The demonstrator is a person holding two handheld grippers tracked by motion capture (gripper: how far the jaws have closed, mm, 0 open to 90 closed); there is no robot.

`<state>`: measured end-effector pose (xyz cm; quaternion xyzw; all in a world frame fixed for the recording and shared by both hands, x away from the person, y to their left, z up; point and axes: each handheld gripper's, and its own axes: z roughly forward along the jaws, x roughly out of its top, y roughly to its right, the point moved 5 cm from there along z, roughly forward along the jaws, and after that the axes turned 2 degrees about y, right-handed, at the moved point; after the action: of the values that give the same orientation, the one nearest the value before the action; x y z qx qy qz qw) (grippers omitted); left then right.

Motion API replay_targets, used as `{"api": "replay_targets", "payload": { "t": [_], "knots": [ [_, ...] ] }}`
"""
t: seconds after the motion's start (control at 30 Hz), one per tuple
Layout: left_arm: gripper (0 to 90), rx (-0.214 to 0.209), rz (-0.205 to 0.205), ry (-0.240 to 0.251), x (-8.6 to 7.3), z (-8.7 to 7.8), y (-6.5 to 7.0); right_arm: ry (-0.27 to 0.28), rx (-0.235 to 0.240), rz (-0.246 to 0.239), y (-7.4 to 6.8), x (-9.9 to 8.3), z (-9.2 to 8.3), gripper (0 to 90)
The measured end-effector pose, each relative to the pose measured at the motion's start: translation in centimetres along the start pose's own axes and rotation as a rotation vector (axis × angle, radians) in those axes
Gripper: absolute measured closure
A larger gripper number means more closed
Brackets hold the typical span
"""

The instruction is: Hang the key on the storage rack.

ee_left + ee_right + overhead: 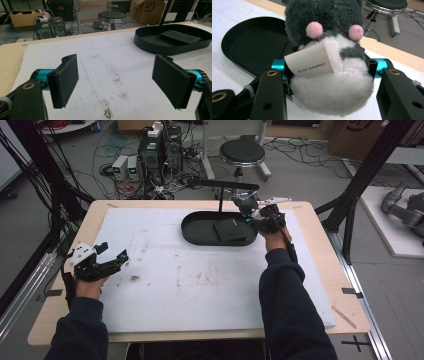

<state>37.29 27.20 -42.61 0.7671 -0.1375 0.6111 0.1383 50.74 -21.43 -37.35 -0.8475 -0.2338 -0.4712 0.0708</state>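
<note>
Two tongs are at work over the white-padded counter [165,285]: the right tongs [329,67] pinch a grey-and-white plush toy [329,82] by its sides, a paper tag [310,62] folded across its belly, and hold it at the right end of the black oval tray [197,232]. A flat black block [231,229] lies inside that tray. Far off near the counter's left edge, the left tongs [117,82] stand spread wide with nothing between their pads.
</note>
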Motion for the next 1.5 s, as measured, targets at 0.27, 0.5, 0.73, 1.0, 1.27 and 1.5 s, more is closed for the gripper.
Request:
{"api": "replay_targets", "payload": {
  "t": [0.27,0.5,0.73,1.0,1.27,1.5],
  "knots": [
    [21.0,0.001,-0.005,0.004,0.0,0.0,-0.1,-0.003,-0.012,0.001,-0.4,0.9,0.6,47.8],
    [21.0,0.002,-0.004,0.004,0.0,-0.1,-0.1,-0.058,-0.028,0.009,-0.1,0.2,1.9,47.7],
    [21.0,0.002,-0.005,0.003,0.0,-0.1,-0.2,-0.109,-0.044,0.091,1.0,-1.8,3.6,47.2],
    [21.0,0.005,-0.006,0.004,0.0,-0.1,-0.2,-0.131,-0.056,0.14,0.9,-2.6,4.6,35.4],
    [21.0,0.006,-0.005,0.003,0.1,-0.2,-0.2,-0.094,-0.053,0.148,0.9,-2.5,3.7,30.4],
    [21.0,0.004,-0.003,0.003,0.0,-0.3,-0.1,-0.073,-0.03,0.119,2.1,-2.4,0.9,30.4]
  ]
}}
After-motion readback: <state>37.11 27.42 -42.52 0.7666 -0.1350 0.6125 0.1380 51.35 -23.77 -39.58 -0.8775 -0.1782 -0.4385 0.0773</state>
